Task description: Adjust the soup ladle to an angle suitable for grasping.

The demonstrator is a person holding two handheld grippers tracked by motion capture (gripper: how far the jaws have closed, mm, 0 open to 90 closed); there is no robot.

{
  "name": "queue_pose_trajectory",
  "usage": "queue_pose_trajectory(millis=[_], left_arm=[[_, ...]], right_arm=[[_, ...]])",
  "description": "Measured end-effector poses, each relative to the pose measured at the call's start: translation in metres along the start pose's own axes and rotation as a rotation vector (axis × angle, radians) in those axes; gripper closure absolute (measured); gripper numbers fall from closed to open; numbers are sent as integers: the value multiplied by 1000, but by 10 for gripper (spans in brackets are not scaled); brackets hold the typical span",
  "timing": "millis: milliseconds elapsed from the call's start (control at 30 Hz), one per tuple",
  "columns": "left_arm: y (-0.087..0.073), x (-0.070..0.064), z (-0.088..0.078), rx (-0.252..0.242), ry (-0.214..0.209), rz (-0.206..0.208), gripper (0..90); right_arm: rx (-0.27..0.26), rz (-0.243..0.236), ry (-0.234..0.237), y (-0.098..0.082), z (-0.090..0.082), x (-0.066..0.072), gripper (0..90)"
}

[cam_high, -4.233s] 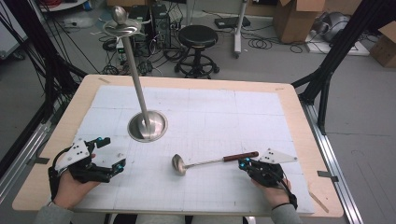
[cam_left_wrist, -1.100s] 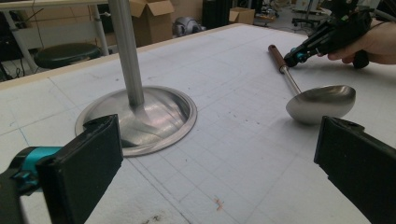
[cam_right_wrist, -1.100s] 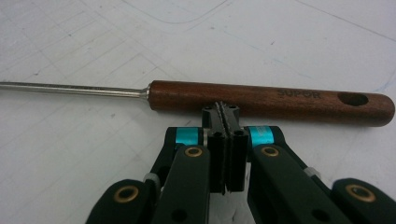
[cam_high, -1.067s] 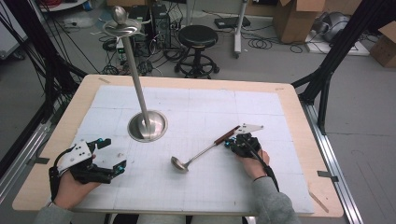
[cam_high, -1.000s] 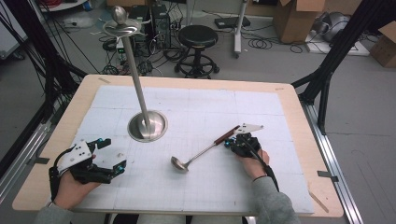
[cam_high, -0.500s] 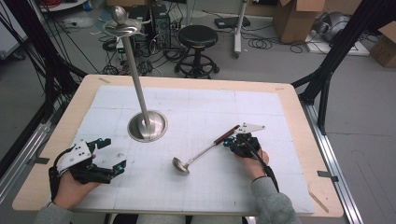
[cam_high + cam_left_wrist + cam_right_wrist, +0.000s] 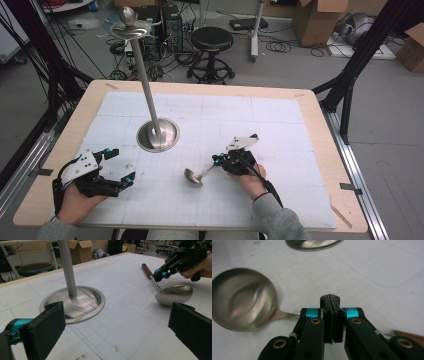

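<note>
lying under the shut, empty right tongs, ladle; left tongs wide open

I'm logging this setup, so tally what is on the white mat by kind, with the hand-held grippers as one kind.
Steel ladle: 1
Steel stand with round base: 1
Hand-held gripper: 2, the left hand-held gripper and the right hand-held gripper
Total: 4

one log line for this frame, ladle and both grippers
right gripper: shut on ladle handle | left gripper: open, holds nothing | ladle bowl: on mat
</note>
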State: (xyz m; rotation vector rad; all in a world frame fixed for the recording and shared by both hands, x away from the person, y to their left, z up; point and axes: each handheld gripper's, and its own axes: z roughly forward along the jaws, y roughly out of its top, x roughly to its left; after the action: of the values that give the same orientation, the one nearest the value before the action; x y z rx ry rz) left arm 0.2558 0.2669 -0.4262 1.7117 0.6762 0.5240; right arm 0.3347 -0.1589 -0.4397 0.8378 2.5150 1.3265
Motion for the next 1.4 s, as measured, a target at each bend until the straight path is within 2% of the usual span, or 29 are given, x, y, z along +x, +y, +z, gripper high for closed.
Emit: queue_pose_trajectory(millis=[33,167,300,633,1000,1033,1200,1400], left_arm=[[0,0,0,2,0,-1,17],[0,0,0,3,1,-2,17],[-1,0,-1,5,2,-1,17],[-1,0,-2,7,6,-1,17],[-1,1,-2,1,-1,-5,17],[-1,1,-3,-8,0,-14,17],[-1,1,-3,-7,5,-16,17],[-1,1,-3,-5,4,-12,17]], right_arm=[[11,-11,18,1,6,6,900],[26,-24,42,4,17,13,900],[39,-29,47,5,22,15,900],[73,-69,25,7,32,22,900],[93,-61,32,6,29,26,900],[101,-81,35,5,28,27,900],[106,-99,32,2,22,31,900],[109,-91,46,-4,16,32,900]])
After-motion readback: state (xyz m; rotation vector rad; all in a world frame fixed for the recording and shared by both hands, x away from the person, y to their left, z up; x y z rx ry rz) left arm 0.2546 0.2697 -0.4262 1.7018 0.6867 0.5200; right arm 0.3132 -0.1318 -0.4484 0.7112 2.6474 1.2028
